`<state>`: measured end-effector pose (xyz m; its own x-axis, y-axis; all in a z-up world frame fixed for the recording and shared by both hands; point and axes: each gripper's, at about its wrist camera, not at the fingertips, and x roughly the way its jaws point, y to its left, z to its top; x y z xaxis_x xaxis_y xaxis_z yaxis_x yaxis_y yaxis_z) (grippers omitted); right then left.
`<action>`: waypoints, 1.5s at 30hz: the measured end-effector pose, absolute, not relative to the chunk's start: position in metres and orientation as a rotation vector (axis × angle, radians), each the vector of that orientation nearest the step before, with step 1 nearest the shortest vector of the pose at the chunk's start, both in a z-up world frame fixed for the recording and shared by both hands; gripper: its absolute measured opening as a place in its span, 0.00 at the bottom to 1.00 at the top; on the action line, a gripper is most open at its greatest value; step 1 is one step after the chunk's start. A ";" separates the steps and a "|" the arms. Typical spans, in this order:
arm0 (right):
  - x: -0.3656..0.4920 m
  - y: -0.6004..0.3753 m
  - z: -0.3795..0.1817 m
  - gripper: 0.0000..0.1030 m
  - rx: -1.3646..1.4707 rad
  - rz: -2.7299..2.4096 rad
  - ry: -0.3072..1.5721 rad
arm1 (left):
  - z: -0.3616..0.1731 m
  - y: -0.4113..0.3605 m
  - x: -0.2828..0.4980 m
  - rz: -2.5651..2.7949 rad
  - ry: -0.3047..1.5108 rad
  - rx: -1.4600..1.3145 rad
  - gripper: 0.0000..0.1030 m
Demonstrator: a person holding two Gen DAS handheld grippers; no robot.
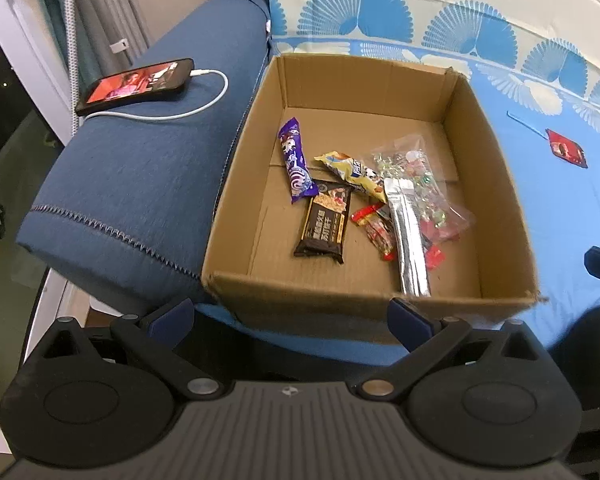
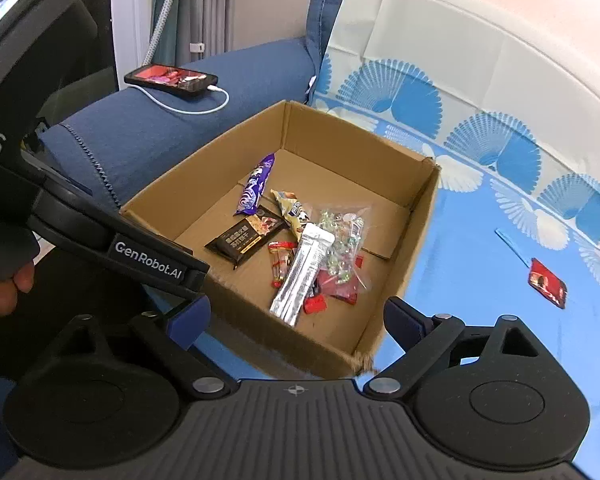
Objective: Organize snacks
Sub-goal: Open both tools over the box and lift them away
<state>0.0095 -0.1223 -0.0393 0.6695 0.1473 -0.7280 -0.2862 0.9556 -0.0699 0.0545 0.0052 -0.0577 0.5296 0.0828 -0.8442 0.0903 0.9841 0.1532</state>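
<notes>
Near: we are holding the left hand-held gripper [image 1: 290,316] and right hand-held gripper [image 2: 296,320] spread, empty | Mid: snacks are lying gathered in the cardboard box [image 1: 340,300], silver pouch [image 1: 410,240] topmost | Far: one red packet [image 2: 548,283] is lying out on the bed sheet [image 2: 500,320], probably next.

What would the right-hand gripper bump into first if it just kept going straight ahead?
Probably the cardboard box: the open right gripper points over the box's near corner, so it would likely meet that rim or go on to the silver packet inside. Depth is hard to judge in this fisheye view.
</notes>
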 end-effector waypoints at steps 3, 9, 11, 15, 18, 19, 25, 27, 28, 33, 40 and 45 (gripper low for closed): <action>-0.005 -0.126 -0.033 0.92 -0.182 0.233 0.782 | -0.053 0.004 0.041 -0.003 1.002 0.166 1.00; -0.029 -0.135 -0.020 0.92 -0.158 0.207 0.721 | -0.037 0.001 0.017 -0.004 0.955 0.166 1.00; -0.036 -0.135 -0.017 0.92 -0.157 0.205 0.701 | -0.033 0.001 0.009 -0.003 0.940 0.168 1.00; -0.050 -0.138 -0.012 0.92 -0.140 0.204 0.681 | -0.029 0.001 -0.005 -0.002 0.930 0.161 1.00; -0.056 -0.139 -0.010 0.92 -0.134 0.206 0.671 | -0.026 0.002 -0.012 0.001 0.920 0.159 1.00; -0.059 -0.138 -0.009 0.92 -0.135 0.206 0.666 | -0.025 0.003 -0.014 0.001 0.914 0.160 1.00; -0.067 -0.136 -0.004 0.92 -0.139 0.203 0.646 | -0.019 0.003 -0.022 0.005 0.890 0.162 1.00; -0.067 -0.135 -0.004 0.92 -0.141 0.203 0.644 | -0.019 0.004 -0.023 0.006 0.887 0.161 1.00; -0.067 -0.135 -0.004 0.92 -0.142 0.202 0.643 | -0.019 0.004 -0.024 0.006 0.886 0.160 1.00; -0.067 -0.134 -0.005 0.92 -0.145 0.202 0.646 | -0.020 0.005 -0.023 0.003 0.886 0.159 1.00; -0.064 -0.135 -0.007 0.92 -0.140 0.204 0.660 | -0.022 0.004 -0.021 0.005 0.898 0.168 1.00; -0.060 -0.137 -0.010 0.92 -0.129 0.206 0.675 | -0.026 0.000 -0.016 0.006 0.910 0.182 1.00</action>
<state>-0.0598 -0.1370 -0.0098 0.7613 0.1468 -0.6316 -0.2302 0.9718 -0.0516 -0.0165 -0.0002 -0.0264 0.6151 0.0821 -0.7842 0.0719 0.9846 0.1596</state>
